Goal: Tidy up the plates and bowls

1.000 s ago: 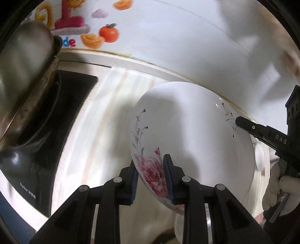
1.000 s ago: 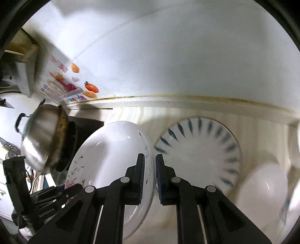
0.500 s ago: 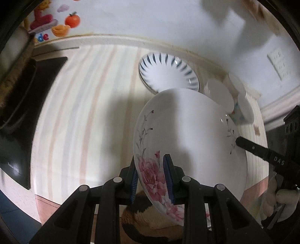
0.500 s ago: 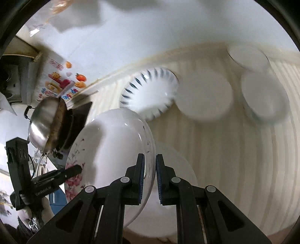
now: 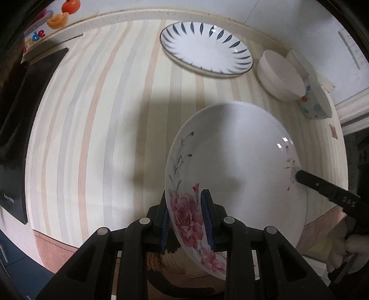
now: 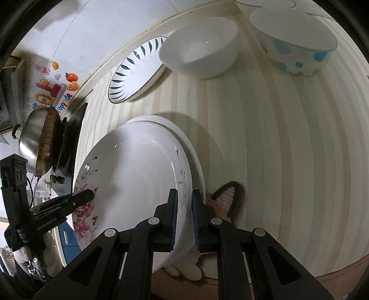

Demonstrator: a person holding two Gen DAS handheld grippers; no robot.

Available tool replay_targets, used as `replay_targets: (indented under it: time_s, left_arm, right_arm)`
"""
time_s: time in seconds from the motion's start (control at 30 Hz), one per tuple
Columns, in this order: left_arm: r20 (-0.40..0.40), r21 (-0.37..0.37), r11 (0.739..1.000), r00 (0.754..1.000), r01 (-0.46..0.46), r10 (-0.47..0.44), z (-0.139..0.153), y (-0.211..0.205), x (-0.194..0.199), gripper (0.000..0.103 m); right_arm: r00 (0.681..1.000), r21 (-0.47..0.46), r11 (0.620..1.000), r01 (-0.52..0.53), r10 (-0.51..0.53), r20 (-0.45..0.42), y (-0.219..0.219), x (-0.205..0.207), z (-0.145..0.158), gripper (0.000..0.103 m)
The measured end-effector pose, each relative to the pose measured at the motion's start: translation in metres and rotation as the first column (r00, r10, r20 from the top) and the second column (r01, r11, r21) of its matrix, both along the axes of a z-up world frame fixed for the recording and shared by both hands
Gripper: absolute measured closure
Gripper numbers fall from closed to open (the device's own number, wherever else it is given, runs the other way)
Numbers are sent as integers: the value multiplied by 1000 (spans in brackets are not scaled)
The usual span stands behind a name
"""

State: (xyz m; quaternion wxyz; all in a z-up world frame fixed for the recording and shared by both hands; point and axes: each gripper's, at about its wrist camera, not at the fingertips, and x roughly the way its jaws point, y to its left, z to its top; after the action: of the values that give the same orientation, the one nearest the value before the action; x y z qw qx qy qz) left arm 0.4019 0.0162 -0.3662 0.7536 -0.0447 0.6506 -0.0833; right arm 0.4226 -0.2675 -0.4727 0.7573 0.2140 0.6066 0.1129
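Left gripper (image 5: 185, 217) clamped on rim of floral plate (image 5: 235, 175), pads either side of the pink rose print. Right gripper (image 6: 184, 217) clamped on opposite rim of same plate, near the thin grey sprig pattern; also seen in left view as black finger at plate's far right edge. Floral plate tilted, carried between both grippers above striped counter (image 5: 103, 129). In right view, a second white rim (image 6: 194, 159) showing just behind the floral plate; cannot tell whether touching. Blue-leaf plate (image 5: 206, 49) flat on counter near back wall, well apart from held plate. White bowl (image 5: 280, 77) just right of it, dotted blue bowl (image 5: 314, 101) beside that, near counter's right end. Black cooktop (image 5: 25, 129) at counter's left; steel wok (image 6: 38, 143) on it in right view. Fruit sticker (image 5: 57, 16) on wall above. Slipper (image 6: 224, 199) on floor below counter edge. Gloved hand (image 5: 346, 253) on right gripper's handle.
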Motion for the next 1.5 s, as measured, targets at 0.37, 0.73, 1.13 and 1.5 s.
replay_targets:
  time_s: [0.37,0.73,1.13,1.5]
  left_arm:
    - [-17,86,996,999,28,-27,-11,-5,-3,80]
    - [-37,115,992,998,60,-57,-26,-15,-3,80]
    - [-17,108,994,1000,28,-26,9,5,15,79]
    - [24,-33,989,989,-144,145,-3,32,173,70]
  right_arm:
    - [1000,-22,1000,-16,15,-17,7,10,1,89]
    - [999,-43,999,-31,29,-42,9,17,8,87]
    - [991,-75,995,-58,48,-128,6,28,27,86]
    - [996,-70,995,-70,74,57,30,206,86,62]
